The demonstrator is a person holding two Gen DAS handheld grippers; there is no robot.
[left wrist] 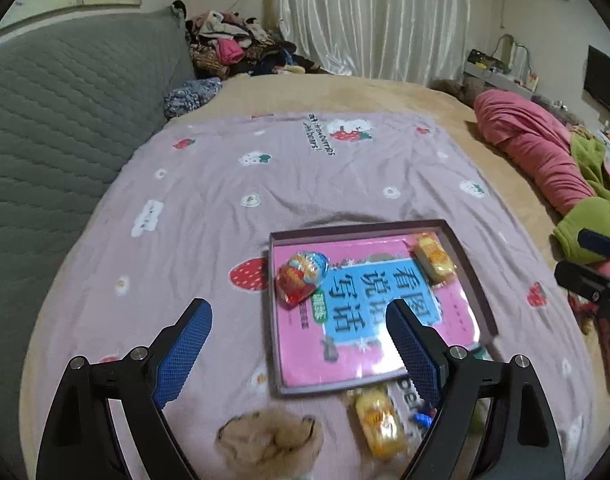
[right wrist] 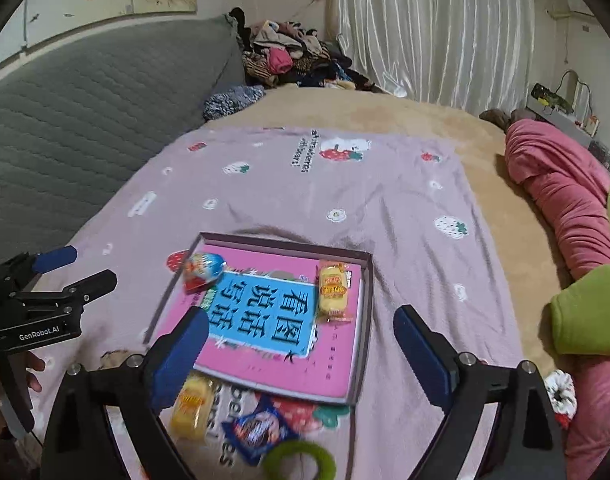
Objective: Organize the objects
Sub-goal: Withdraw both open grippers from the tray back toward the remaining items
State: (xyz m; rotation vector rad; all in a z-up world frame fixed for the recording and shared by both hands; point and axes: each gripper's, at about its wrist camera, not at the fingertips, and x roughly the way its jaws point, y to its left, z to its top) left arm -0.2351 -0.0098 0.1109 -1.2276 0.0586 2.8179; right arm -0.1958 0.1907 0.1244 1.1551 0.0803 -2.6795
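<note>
Inside tray [left wrist: 471, 276]: book [left wrist: 369, 336], two snacks [left wrist: 433, 258].

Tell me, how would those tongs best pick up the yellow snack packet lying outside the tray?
Probably across the short width of the yellow snack packet, at its puffy middle, coming down from above. It lies flat on the lilac blanket just in front of the tray, and its crimped ends look thin and slippery. The left tongs and the right tongs are both open and empty.
</note>
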